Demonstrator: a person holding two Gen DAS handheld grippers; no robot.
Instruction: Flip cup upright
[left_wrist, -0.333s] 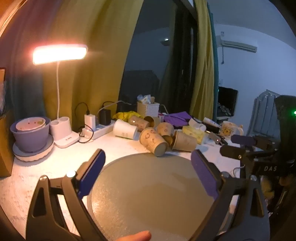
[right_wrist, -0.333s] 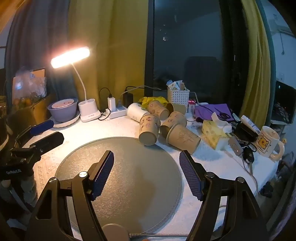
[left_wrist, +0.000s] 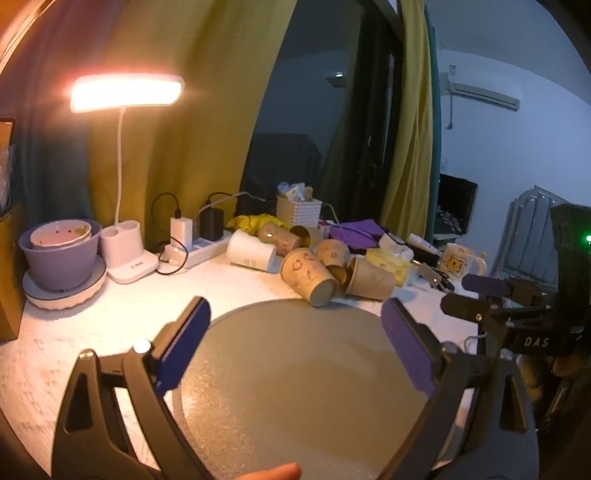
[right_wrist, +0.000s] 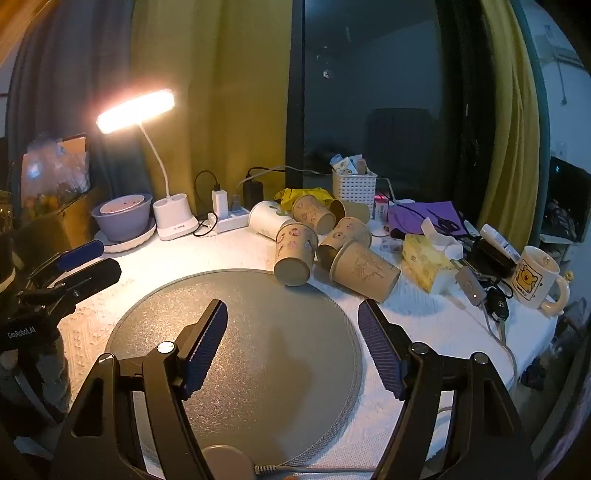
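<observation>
Both tools stand wide open over the round grey mat (right_wrist: 258, 332) and hold nothing: the left tool (left_wrist: 295, 332) with its blue pads spread either side of the mat, the right tool (right_wrist: 291, 332) likewise. Across the mat, each tool appears in the other's view; the right tool's body carries the letters "DAS" (left_wrist: 535, 341), and the left tool's body reads "GenRobot.AI" (right_wrist: 22, 333). The cups lie in a heap at the far edge of the mat on the white worktop (right_wrist: 443, 321), all on their sides. The nearest patterned paper cup (right_wrist: 295, 251) lies with its base toward the camera, touching the mat's rim; beside it a brown cup with a line drawing (right_wrist: 364, 269) lies tipped to the right. A white cup (right_wrist: 267, 218) lies behind them. To the right stands a mug with a yellow bear print (right_wrist: 535, 277); small lettering beneath the bear is too fine to read. A lit desk lamp (right_wrist: 136, 110) stands at the rear left beside a power strip (right_wrist: 231, 221).
</observation>
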